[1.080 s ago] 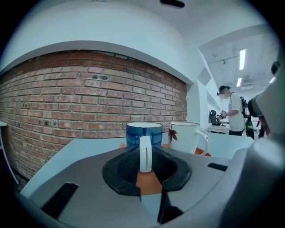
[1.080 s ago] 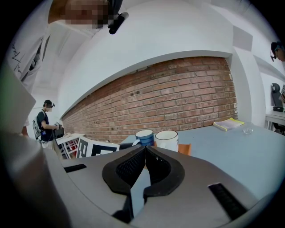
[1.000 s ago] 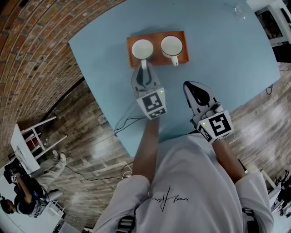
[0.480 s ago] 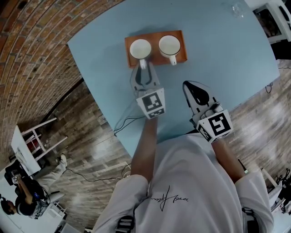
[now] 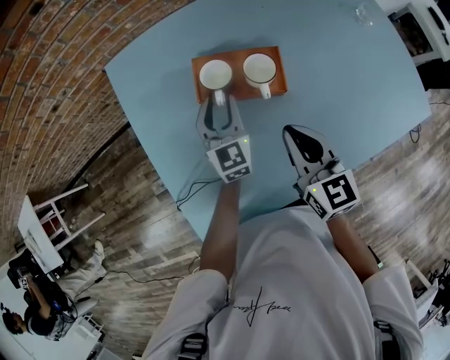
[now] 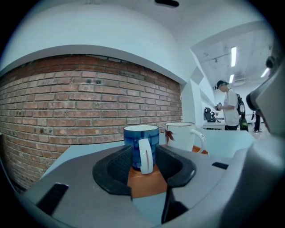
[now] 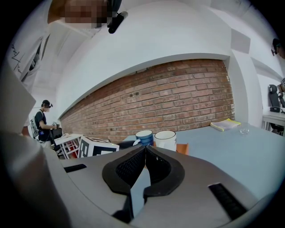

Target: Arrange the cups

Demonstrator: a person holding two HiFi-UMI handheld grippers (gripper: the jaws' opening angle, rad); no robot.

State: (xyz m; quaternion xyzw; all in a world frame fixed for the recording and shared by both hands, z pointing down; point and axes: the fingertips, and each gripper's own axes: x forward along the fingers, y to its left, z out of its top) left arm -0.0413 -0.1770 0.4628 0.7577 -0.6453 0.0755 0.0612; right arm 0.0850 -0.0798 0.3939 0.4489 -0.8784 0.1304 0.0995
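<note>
An orange tray point(image 5: 275, 70) on the light blue table holds two cups side by side. The blue cup point(image 5: 215, 74) point(image 6: 140, 139) stands on the left, its white handle toward me. The white cup with a red leaf point(image 5: 260, 69) point(image 6: 181, 135) stands on the right. My left gripper point(image 5: 217, 105) point(image 6: 144, 161) sits level at the tray's near edge. Its jaws are opening, and the blue cup's handle stands between them with the pads clear of it. My right gripper point(image 5: 293, 133) point(image 7: 144, 153) hovers over bare table to the right, shut and empty.
A small clear glass point(image 5: 365, 14) point(image 7: 243, 131) and a yellow-edged notepad point(image 7: 225, 125) lie at the table's far side. A brick wall runs along the left. The table's near edge point(image 5: 190, 211) is close to my body, with a cable point(image 5: 190, 190) on the wooden floor.
The left gripper's jaws have spread apart, letting go of the blue cup's handle. The right gripper has stayed still and shut.
</note>
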